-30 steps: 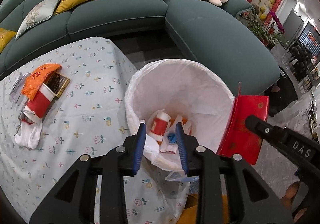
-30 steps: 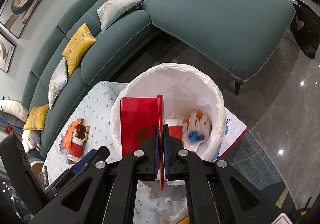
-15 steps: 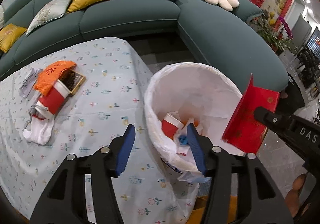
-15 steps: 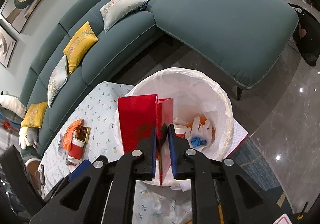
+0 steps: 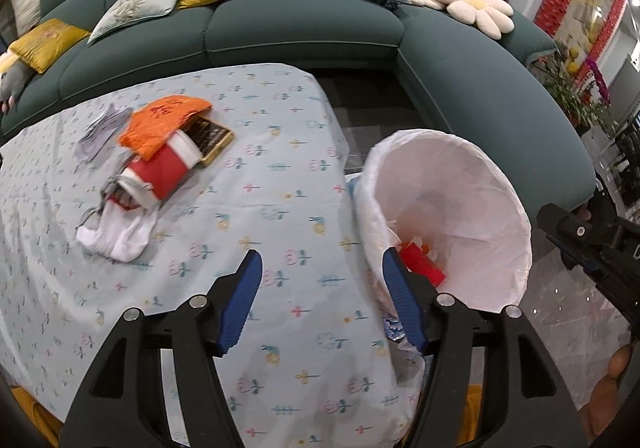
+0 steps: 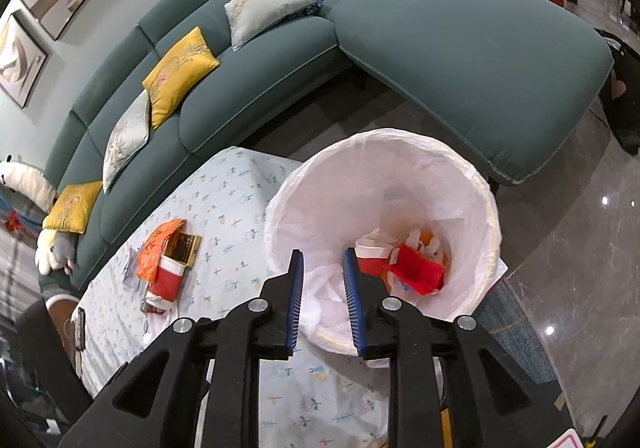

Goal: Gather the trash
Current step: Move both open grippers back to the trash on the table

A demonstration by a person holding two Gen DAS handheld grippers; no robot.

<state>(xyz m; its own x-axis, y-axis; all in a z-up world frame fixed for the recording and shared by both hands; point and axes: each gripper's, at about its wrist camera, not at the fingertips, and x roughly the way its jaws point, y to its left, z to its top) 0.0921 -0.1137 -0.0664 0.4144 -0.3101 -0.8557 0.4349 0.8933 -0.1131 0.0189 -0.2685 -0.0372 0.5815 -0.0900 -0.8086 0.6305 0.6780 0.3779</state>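
Note:
A white-lined trash bin point(image 5: 472, 167) point(image 6: 404, 151) stands at the table's right edge. A red folded card point(image 6: 416, 270) point(image 5: 422, 268) lies inside it on other trash. My right gripper point(image 6: 322, 302) is open and empty, just above the bin's near rim. My left gripper point(image 5: 320, 302) is open and empty over the tablecloth, left of the bin. On the table lie an orange bag point(image 5: 164, 119) point(image 6: 154, 248), a red-and-white wrapper point(image 5: 160, 171) point(image 6: 166, 280), a dark box point(image 5: 210, 137) and white tissue point(image 5: 116, 238).
The table has a light floral cloth point(image 5: 260, 187). A teal sectional sofa point(image 5: 280, 27) point(image 6: 460, 47) with yellow and grey cushions curves behind the table and bin. Glossy floor point(image 6: 580, 288) lies to the right. The right gripper's body shows in the left wrist view point(image 5: 592, 244).
My right gripper opened and the red card dropped into the bin. My left gripper opened wider and moved left, over the tablecloth.

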